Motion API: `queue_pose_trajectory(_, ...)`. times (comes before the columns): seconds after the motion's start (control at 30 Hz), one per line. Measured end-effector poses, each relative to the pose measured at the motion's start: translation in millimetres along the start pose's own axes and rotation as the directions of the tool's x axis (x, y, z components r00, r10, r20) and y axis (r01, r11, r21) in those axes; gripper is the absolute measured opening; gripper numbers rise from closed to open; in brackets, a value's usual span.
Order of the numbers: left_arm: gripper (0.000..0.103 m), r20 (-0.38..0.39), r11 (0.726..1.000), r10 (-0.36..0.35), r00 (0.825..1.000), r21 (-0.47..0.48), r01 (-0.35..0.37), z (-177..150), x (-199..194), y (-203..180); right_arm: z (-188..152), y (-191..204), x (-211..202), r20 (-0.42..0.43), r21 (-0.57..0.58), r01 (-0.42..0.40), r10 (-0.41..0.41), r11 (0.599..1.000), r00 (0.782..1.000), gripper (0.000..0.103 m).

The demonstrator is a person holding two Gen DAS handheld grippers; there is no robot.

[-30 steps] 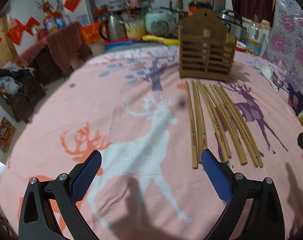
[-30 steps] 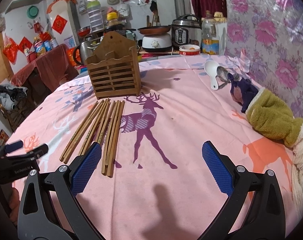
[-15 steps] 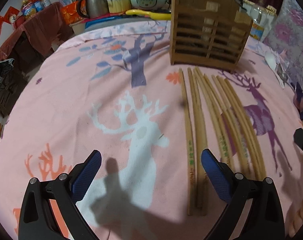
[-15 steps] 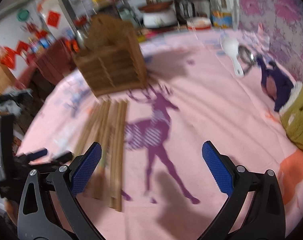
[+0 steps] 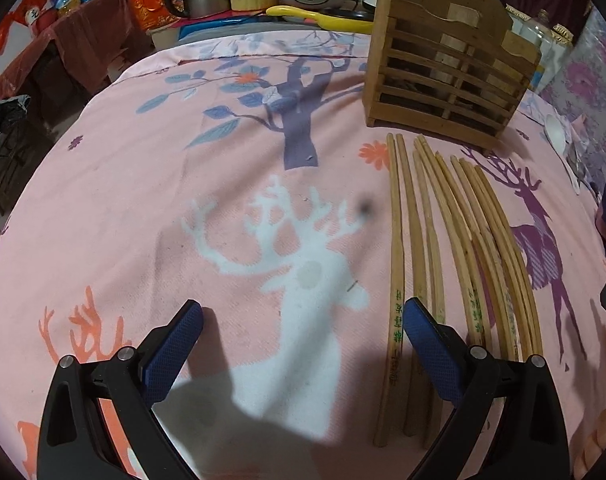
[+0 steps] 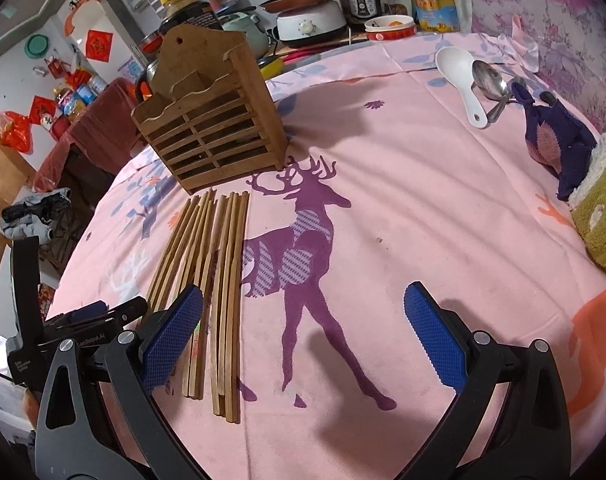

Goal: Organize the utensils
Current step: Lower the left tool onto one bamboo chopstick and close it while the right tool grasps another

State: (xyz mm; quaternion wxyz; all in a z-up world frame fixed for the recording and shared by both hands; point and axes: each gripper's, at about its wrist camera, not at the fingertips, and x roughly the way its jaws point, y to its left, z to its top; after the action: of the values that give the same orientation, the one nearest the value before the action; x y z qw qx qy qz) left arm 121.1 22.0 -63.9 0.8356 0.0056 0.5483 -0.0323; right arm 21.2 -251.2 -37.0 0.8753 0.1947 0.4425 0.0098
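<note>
Looking at it, nothing's been picked up yet, so this is the approach step before the first grab. The left gripper (image 5: 303, 328) has its jaws spread wide and empty, low over the pink cloth (image 5: 143, 200). The chopsticks (image 5: 443, 260) lie in a loose row on the cloth, with the near ends of the leftmost ones just inside and under its right-hand jaw, the rest fanning off beyond that jaw. The wooden holder (image 5: 443, 68) stands straight past their far tips. The right gripper (image 6: 303, 320) is also spread and holding nothing; the chopsticks (image 6: 207, 272) run under its left-hand jaw. My guess at the next move: shift sideways to straddle a stick or two, then close.
</note>
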Motion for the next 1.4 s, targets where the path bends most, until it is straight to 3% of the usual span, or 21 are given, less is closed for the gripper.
queue_pose_trajectory(0.23,0.099,0.020,0.997,0.054,0.998,0.060,-0.055,-3.0,3.6,-10.1,0.0,2.3,-0.2,0.011,-0.020,0.012,-0.012,1.000,1.000,0.097)
queue_pose_trajectory(0.43,0.099,0.020,0.998,0.054,0.998,0.017,-0.054,-12.9,-3.4,10.4,-9.4,10.5,-5.1,0.056,-0.124,0.086,-0.079,0.989,0.995,0.094)
queue_pose_trajectory(0.6,0.099,0.026,0.998,0.054,0.998,0.023,-0.054,-22.1,-9.8,18.5,-36.1,14.2,-16.2,0.027,-0.229,0.030,-0.025,0.973,0.999,0.085)
queue_pose_trajectory(0.73,0.099,0.029,0.998,0.060,0.998,0.016,-0.060,-20.2,-8.4,17.7,-56.4,30.7,-18.5,-0.010,-0.366,0.000,-0.004,0.931,1.000,0.084)
queue_pose_trajectory(0.83,0.099,0.032,0.998,0.059,0.998,0.015,-0.060,-20.2,-8.0,18.7,-69.9,48.8,-8.8,-0.023,-0.477,0.050,-0.069,0.878,0.997,0.084)
queue_pose_trajectory(0.87,0.099,0.032,0.998,0.059,0.998,0.014,-0.059,-21.0,-8.4,19.5,-73.2,53.0,-3.8,-0.030,-0.501,0.074,-0.103,0.862,0.994,0.080)
queue_pose_trajectory(0.93,0.099,0.032,0.998,0.059,0.998,0.015,-0.059,-21.1,-8.4,19.5,-70.3,48.1,-0.3,-0.045,-0.483,0.080,-0.115,0.872,0.992,0.076)
queue_pose_trajectory(1.0,0.099,0.033,0.998,0.059,0.998,0.015,-0.060,-21.3,-8.6,19.8,-61.7,33.4,-3.6,0.000,-0.434,0.159,-0.176,0.887,0.984,0.075)
queue_pose_trajectory(1.07,0.099,0.033,0.998,0.059,0.998,0.014,-0.060,-21.3,-8.6,19.8,-52.3,20.0,-5.7,0.014,-0.380,0.187,-0.197,0.906,0.980,0.069)
queue_pose_trajectory(1.17,0.099,0.033,0.998,0.059,0.998,0.015,-0.060,-21.4,-8.6,19.9,-46.7,11.4,-9.2,0.002,-0.336,0.127,-0.134,0.933,0.991,0.063)
queue_pose_trajectory(1.27,0.099,0.032,0.998,0.061,0.998,0.015,-0.061,-21.4,-8.8,20.0,-53.1,24.3,-6.6,0.001,-0.397,0.101,-0.110,0.912,0.994,0.060)
queue_pose_trajectory(1.33,0.099,0.031,0.998,0.065,0.997,0.020,-0.066,-22.4,-10.1,19.1,-57.1,29.5,-1.4,-0.016,-0.422,0.100,-0.117,0.901,0.993,0.054)
queue_pose_trajectory(1.4,0.098,0.030,0.998,0.063,0.998,0.025,-0.064,-25.3,-12.5,18.9,-56.5,30.1,1.2,-0.036,-0.415,0.088,-0.113,0.906,0.993,0.041)
